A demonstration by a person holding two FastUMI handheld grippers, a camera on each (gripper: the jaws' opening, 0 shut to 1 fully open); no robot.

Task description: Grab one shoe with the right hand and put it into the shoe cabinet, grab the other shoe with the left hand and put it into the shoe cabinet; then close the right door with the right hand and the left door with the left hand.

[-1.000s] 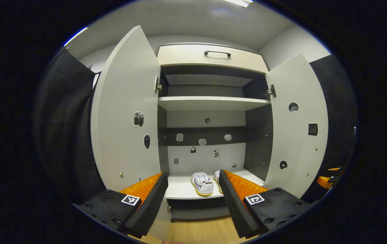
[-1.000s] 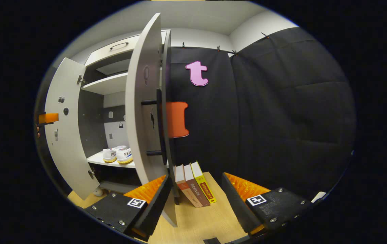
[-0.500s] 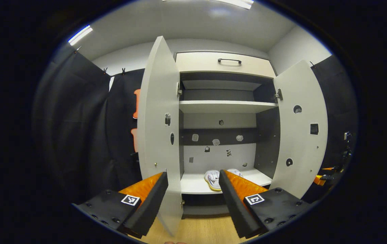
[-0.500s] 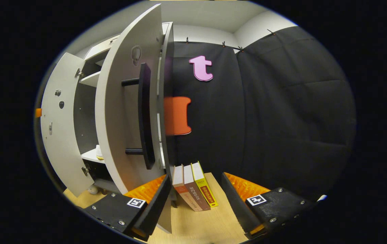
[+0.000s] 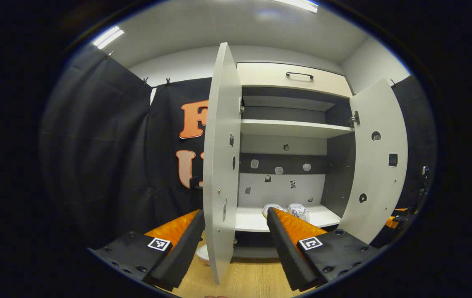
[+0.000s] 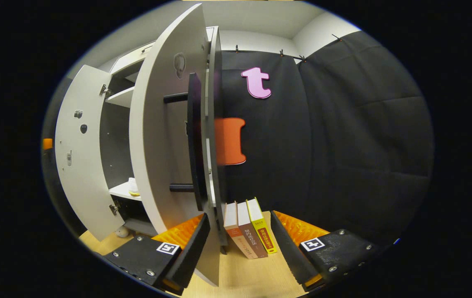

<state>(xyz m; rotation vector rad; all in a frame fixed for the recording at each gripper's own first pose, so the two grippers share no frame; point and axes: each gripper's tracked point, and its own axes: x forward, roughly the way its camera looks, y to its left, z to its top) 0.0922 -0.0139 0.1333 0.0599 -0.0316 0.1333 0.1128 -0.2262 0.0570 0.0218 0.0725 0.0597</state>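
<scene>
Your left gripper (image 5: pixel 236 231) has its ribbed fingers apart and empty around the thin flat edge of the left door (image 5: pixel 221 165), a smooth pale panel; past it two white shoes (image 5: pixel 287 210) sit side by side on the cabinet's (image 5: pixel 293 128) bottom shelf, with the right door (image 5: pixel 378 161) swung wide. Your right gripper (image 6: pixel 240 236) is spread too, gripping nothing, by the right door's edge with its one long dark bar handle (image 6: pixel 194 140). Three upright books (image 6: pixel 250 227) stand on the wood-grain floor (image 6: pixel 256 275).
</scene>
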